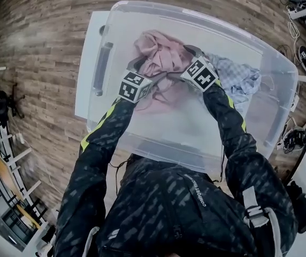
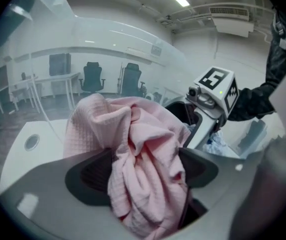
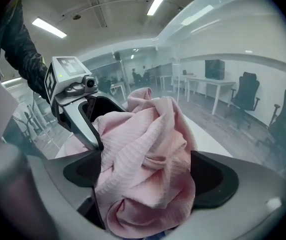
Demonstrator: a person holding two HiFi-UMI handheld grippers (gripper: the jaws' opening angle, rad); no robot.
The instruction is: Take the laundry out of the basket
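Observation:
A crumpled pink cloth (image 1: 155,55) lies in the clear plastic basket (image 1: 196,18), with a light blue and white cloth (image 1: 239,77) beside it on the right. Both grippers reach down into the basket at the pink cloth. My left gripper (image 1: 144,68) stands open, and the pink cloth (image 2: 143,159) bulges up between its jaws (image 2: 145,173). My right gripper (image 1: 183,61) is open as well, and a bundle of the same cloth (image 3: 148,159) fills the gap between its jaws (image 3: 147,178). Each gripper faces the other across the cloth.
The basket stands on a white board (image 1: 84,79) over a wooden floor (image 1: 46,31). Shoes and cables (image 1: 303,58) lie on the right. Racks (image 1: 8,159) stand at the left. The basket's walls close in on all sides.

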